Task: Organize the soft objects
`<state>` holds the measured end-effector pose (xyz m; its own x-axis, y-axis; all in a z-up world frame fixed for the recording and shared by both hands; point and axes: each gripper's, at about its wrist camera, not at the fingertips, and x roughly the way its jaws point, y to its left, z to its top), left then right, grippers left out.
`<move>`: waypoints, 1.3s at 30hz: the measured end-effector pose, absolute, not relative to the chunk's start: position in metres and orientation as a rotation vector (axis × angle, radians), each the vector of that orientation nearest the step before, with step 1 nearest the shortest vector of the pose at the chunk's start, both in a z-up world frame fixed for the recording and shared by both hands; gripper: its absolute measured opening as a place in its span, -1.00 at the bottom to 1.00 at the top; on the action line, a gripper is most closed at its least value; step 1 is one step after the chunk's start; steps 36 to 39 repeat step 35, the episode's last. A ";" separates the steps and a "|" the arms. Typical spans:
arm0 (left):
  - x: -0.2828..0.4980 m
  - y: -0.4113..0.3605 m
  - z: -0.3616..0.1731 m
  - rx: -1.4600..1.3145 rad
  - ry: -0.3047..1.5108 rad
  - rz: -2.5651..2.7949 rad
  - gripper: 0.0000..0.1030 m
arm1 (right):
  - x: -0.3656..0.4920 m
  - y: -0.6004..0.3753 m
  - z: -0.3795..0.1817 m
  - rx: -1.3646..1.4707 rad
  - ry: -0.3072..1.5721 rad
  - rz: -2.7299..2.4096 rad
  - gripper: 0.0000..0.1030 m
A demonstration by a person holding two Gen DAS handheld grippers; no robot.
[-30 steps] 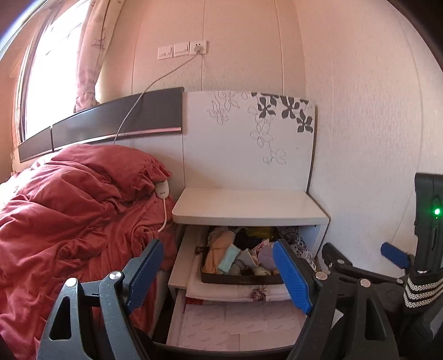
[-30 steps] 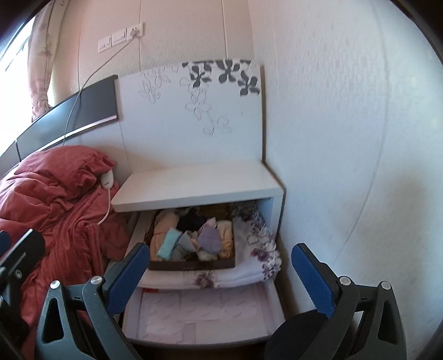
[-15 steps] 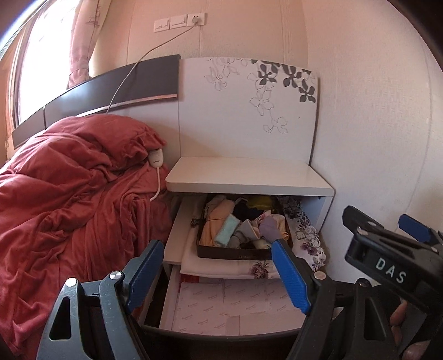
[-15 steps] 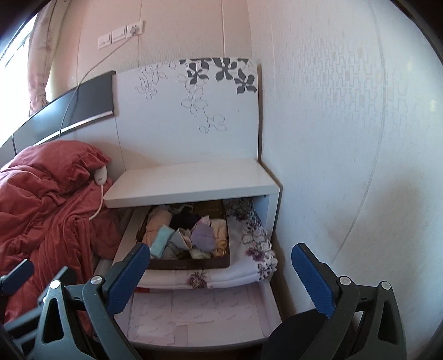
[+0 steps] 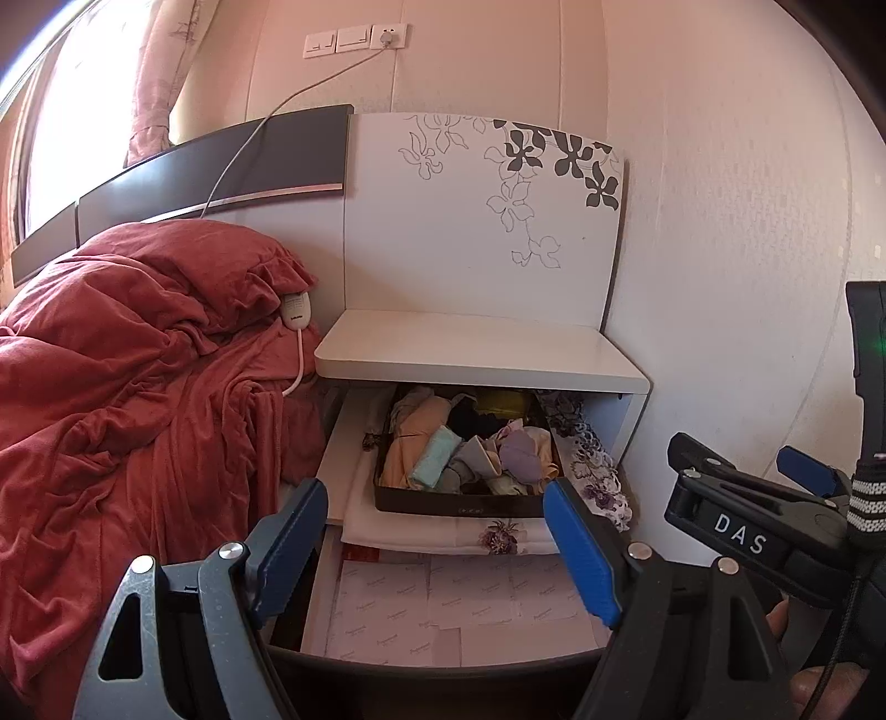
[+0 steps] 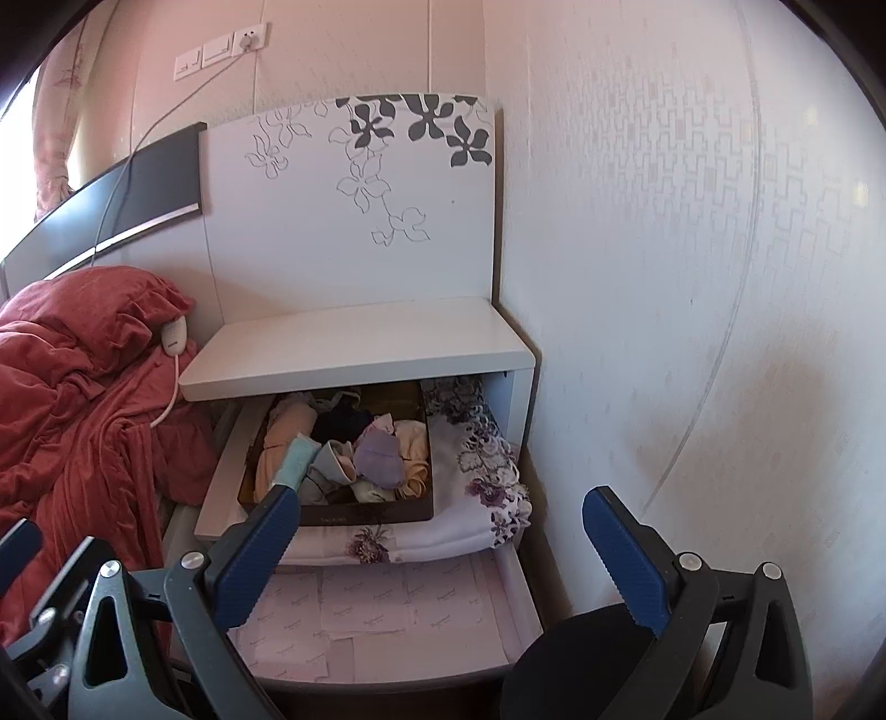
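Since a second ago: left wrist view has dropped. Nightstand and open drawers sit higher in frame, wall switches now visible at 12 o'clock. Right gripper shows more fully at 3–4 o'clock of that view. Right wrist view nearly unchanged.

Left gripper: fingers spread wide, nothing between them, hanging in front of the lower drawer. Blue pads at 7 and 5 o'clock of its view.

Right gripper: fingers likewise spread, empty, apart from everything. Its left pad overlaps the near left corner of the dark tray in the picture; contact cannot be told. Part of a hand visible at 4–5 o'clock in the left view, on the right gripper's handle.

Soft items: jumble of small folded cloth pieces, peach, mint, grey, lilac, black, cream, packed in the dark tray in the upper drawer, just under the nightstand surface. Tray rests on a folded floral cloth, which spills out at the tray's 3 o'clock side and along its near edge.

Lower drawer: pulled out further than the upper one, floor covered with pale pink flat packets.

Red bedding heaped at 9 o'clock of the nightstand. White corded controller lies on it near the nightstand's left edge. Cord runs up to the wall socket.
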<state>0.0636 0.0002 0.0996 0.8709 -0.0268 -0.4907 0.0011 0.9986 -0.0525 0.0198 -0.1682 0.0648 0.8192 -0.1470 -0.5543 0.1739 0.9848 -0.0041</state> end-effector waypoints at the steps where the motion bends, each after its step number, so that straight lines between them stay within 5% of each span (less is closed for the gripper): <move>1: 0.064 0.001 0.099 -0.053 0.515 -0.009 0.57 | 0.020 -0.168 0.063 0.048 0.592 -0.171 0.99; 39: 0.070 0.028 0.085 -0.080 0.545 0.064 0.54 | 0.021 -0.139 0.039 0.022 0.634 -0.049 0.99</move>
